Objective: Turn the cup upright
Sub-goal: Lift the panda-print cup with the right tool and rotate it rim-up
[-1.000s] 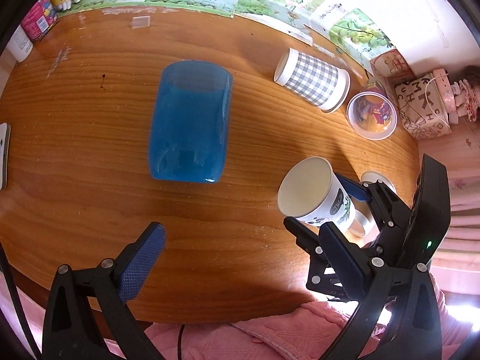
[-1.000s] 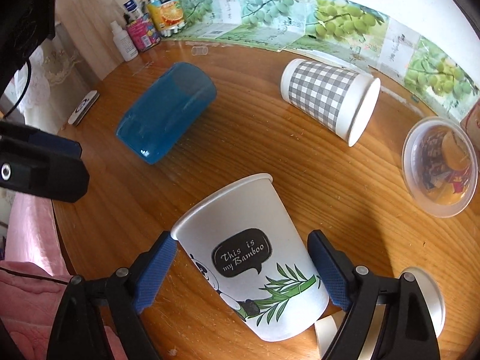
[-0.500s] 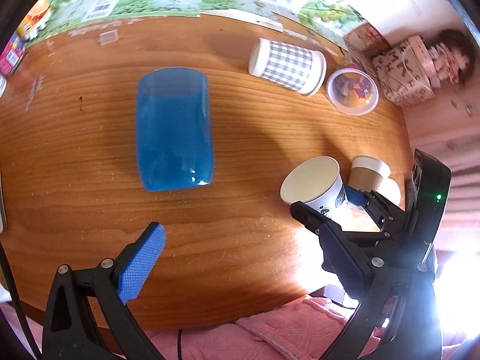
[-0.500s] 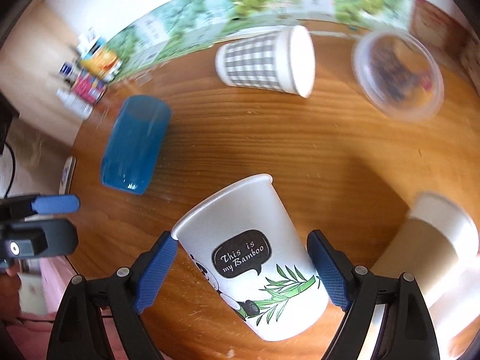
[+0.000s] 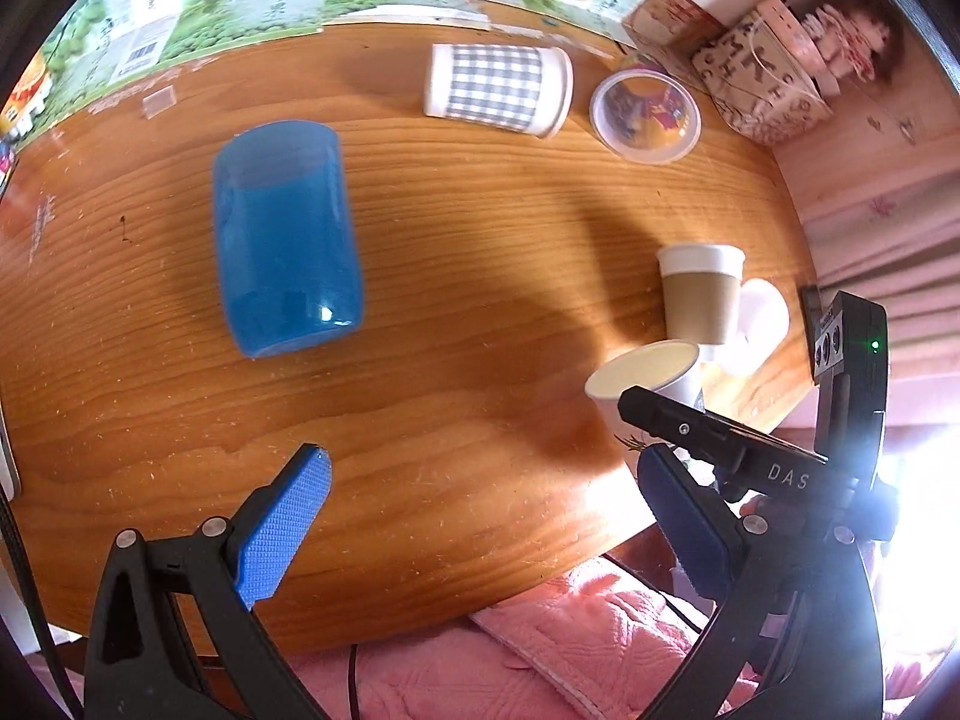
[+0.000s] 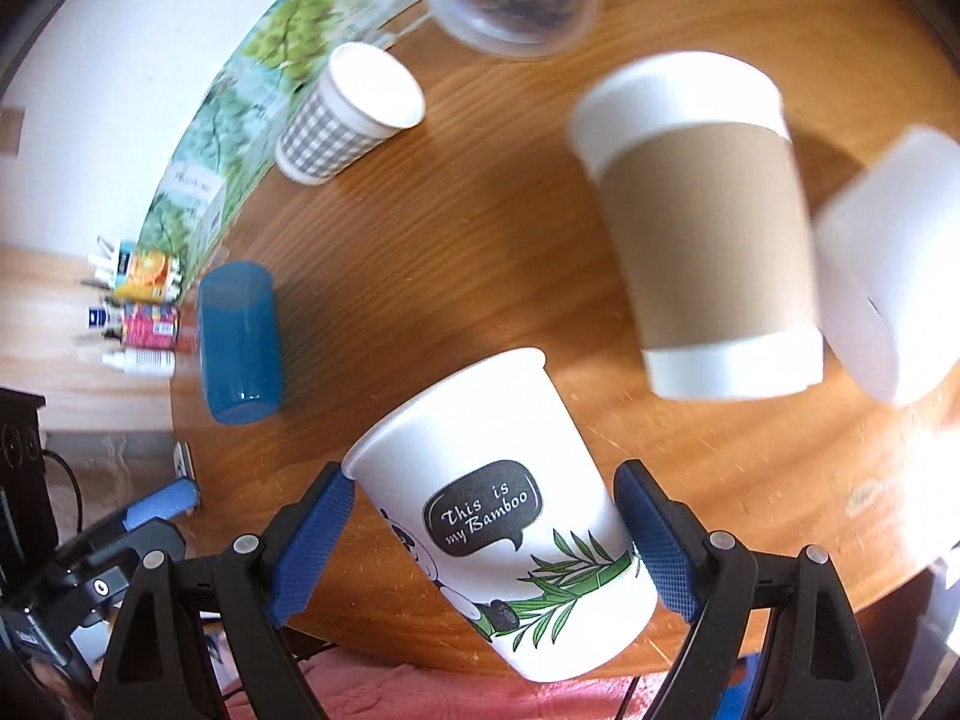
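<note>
My right gripper (image 6: 480, 531) is shut on a white paper cup (image 6: 498, 510) printed with a panda and "This is my Bamboo". It holds the cup above the wooden table (image 6: 480, 240), tilted with the mouth up and to the left. The cup (image 5: 645, 372) also shows in the left wrist view, mouth up, at the table's right front with the right gripper behind it. My left gripper (image 5: 486, 510) is open and empty over the table's front edge. A blue cup (image 5: 285, 246) lies on its side ahead of it.
A grey checked cup (image 5: 498, 87) lies on its side at the back. A brown-sleeved paper cup (image 6: 702, 228) stands close to the held cup, with a white container (image 6: 888, 264) beside it. A clear lidded tub (image 5: 645, 108) sits at the back right. Bottles (image 6: 138, 312) line the left wall.
My right gripper has turned and swung right with the panda cup, bringing its mouth more upward and close to the brown-sleeved cup. The left gripper stays open and has drifted slightly.
</note>
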